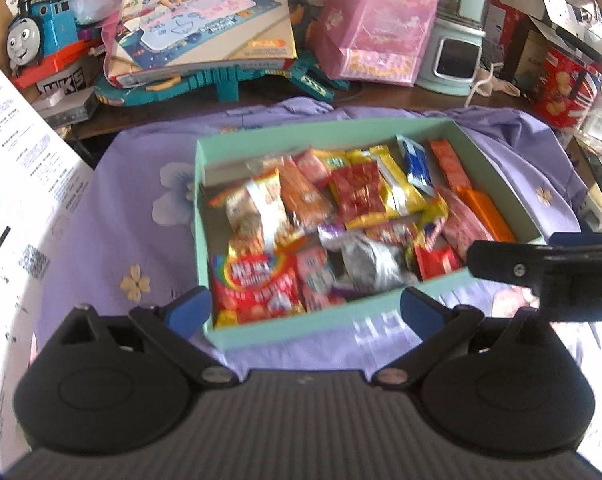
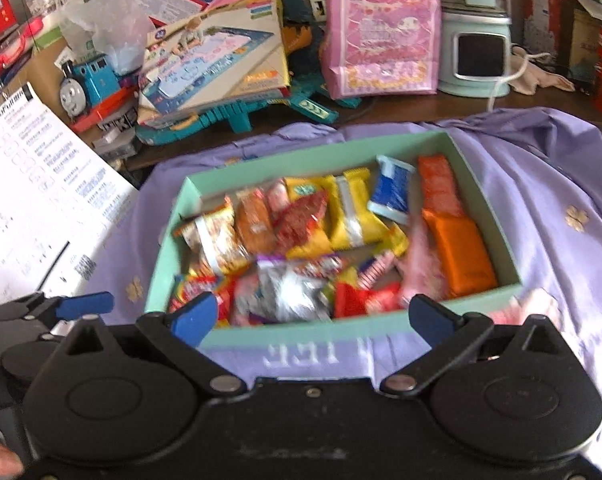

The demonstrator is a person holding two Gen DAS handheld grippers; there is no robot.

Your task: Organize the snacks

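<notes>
A mint-green open box (image 1: 301, 330) (image 2: 285, 332) sits on a purple flowered cloth and is full of mixed snack packets. Among them are a rainbow red packet (image 1: 257, 284), a silver packet (image 1: 369, 260) (image 2: 289, 292), orange bars (image 1: 487, 212) (image 2: 463, 256), a blue packet (image 1: 417, 164) (image 2: 393, 188) and yellow packets (image 2: 353, 216). My left gripper (image 1: 305, 310) is open and empty, just in front of the box's near wall. My right gripper (image 2: 305, 318) is open and empty at the same near wall; it also shows in the left wrist view (image 1: 541, 272) at the right.
Purple cloth (image 1: 141, 208) (image 2: 541, 184) covers the table. White printed sheets (image 1: 17, 184) (image 2: 33, 184) stand at the left. Behind the box are a blue toy train (image 1: 41, 36) (image 2: 89, 80), a boxed play mat (image 1: 205, 20), a pink gift bag (image 1: 377, 24) (image 2: 385, 28), a mint appliance (image 1: 457, 52) and a red biscuit tin (image 1: 561, 88).
</notes>
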